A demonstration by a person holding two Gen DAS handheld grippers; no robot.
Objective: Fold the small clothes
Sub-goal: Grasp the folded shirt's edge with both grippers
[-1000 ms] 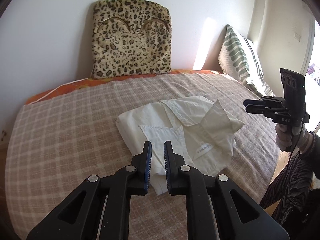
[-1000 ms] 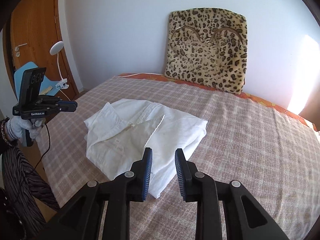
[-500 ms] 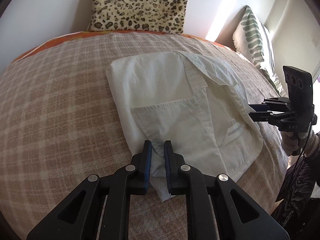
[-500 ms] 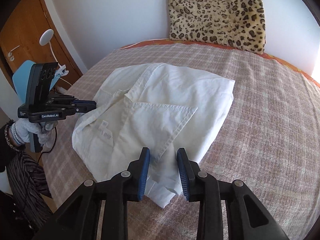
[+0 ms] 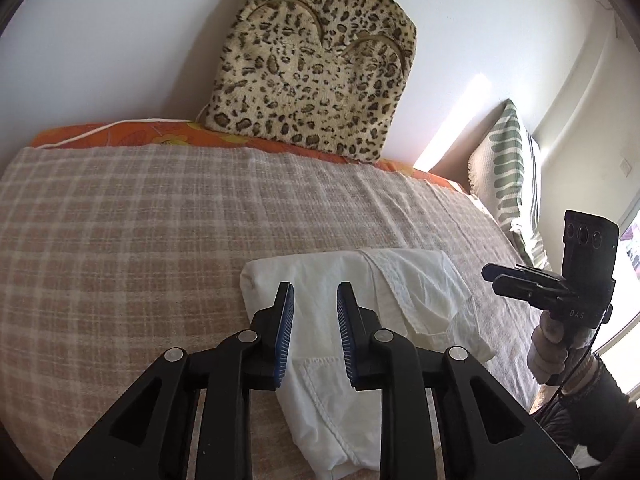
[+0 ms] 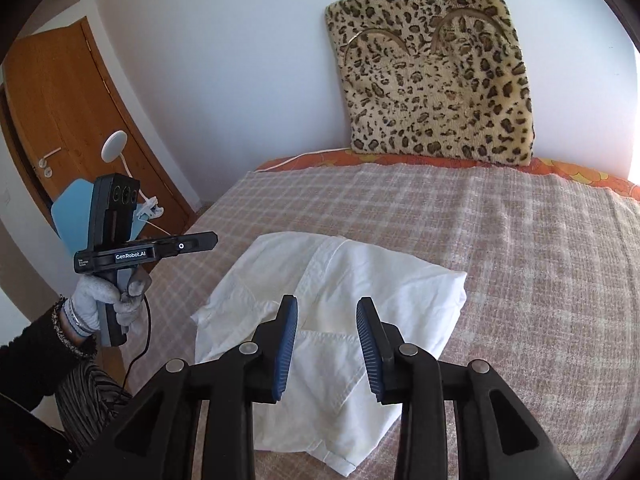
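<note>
On the checked bedspread [image 5: 120,232], near its front edge, lies the white shirt [image 6: 344,280], folded into a compact, rumpled packet. It sits directly ahead of and below both tools, its long axis running roughly away from the bed's edge toward the leopard-print cushion [image 6: 436,64]. The left gripper [image 5: 314,332] hovers over the packet's left half, the right gripper [image 6: 326,348] over the other side; neither appears nearer. Both have their jaws parted and hold nothing. A collar and a hemmed flap show on top. Folding looks largely done.
</note>
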